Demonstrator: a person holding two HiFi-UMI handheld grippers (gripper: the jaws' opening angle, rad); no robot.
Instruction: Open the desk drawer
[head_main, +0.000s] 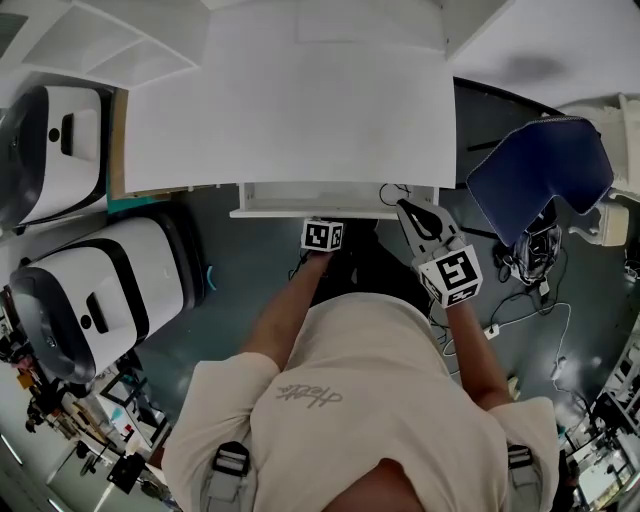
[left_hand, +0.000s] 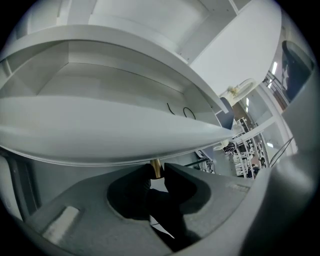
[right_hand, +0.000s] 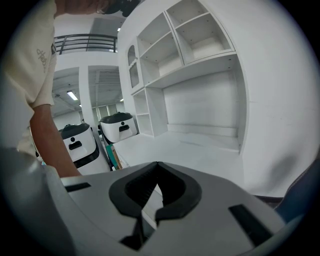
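Drawer (head_main: 330, 197) sits under the white desk (head_main: 290, 110) edge, at 12 o'clock from the person, and stands out a little with its inside showing. Left gripper (left_hand: 156, 175) is clenched on the small brass knob (left_hand: 155, 167) below the drawer front. Right gripper (right_hand: 157, 167), at 3 o'clock of the left, has its jaws together on nothing. The drawer is likely stiff, light and sliding. The 1 thin, smooth knob may slip, so the pull should go straight toward 6 o'clock.

White desk drawer (head_main: 330, 200), pulled partly out, small brass knob (left_hand: 156, 168) on front
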